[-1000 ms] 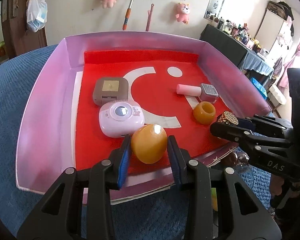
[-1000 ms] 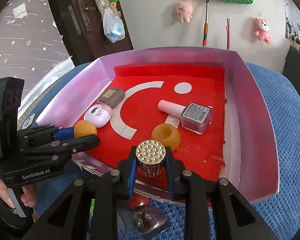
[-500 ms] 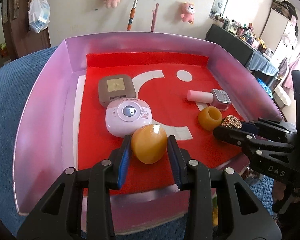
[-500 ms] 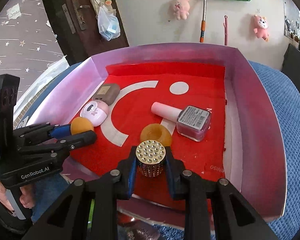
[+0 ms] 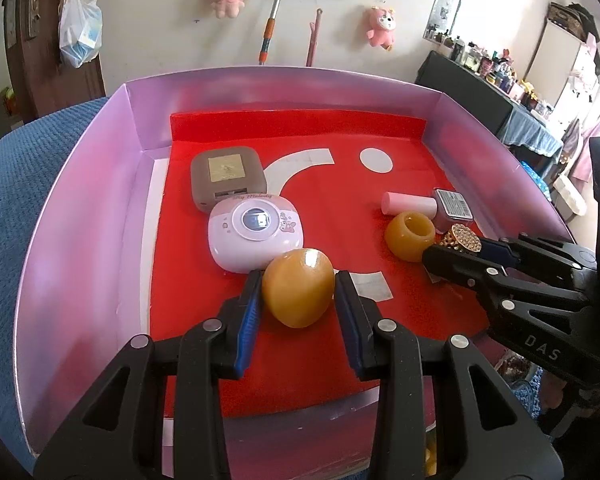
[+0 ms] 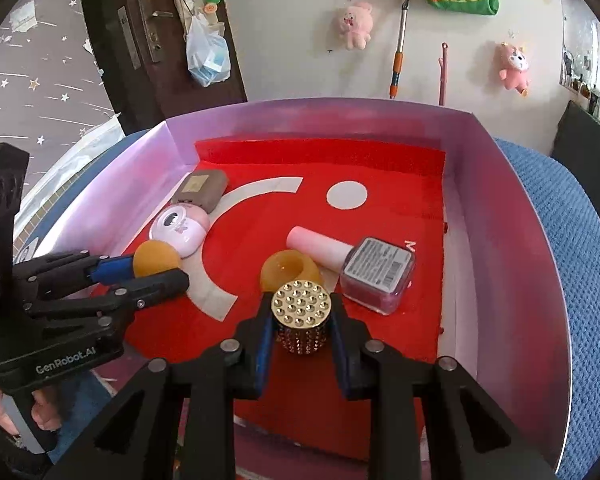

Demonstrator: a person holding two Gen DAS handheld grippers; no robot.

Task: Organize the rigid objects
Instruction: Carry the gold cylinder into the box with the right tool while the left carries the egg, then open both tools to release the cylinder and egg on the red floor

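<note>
My left gripper [image 5: 298, 294] is shut on an amber egg-shaped stone [image 5: 299, 287], held over the red floor of the pink-walled box [image 5: 80, 184], just in front of the pink round-cornered device [image 5: 256, 232]. My right gripper [image 6: 301, 322] is shut on a gold studded cylinder [image 6: 301, 314], close behind the amber ring-shaped cup [image 6: 288, 270]. In the left wrist view the right gripper [image 5: 446, 254] comes in from the right beside that cup [image 5: 410, 236]. In the right wrist view the left gripper [image 6: 156, 270] holds the egg [image 6: 154, 258] at the left.
A brown square case [image 5: 226, 178] lies behind the pink device. A nail-polish bottle [image 6: 376, 268] with a pink cap [image 6: 316, 244] lies on its side at the right. The box sits on a blue cloth [image 6: 572, 240]. A hand [image 6: 40, 412] grips the left tool.
Both grippers have moved forward over the box's near edge, so egg and studded cylinder now hang over the red floor. Both grips stay the same.
</note>
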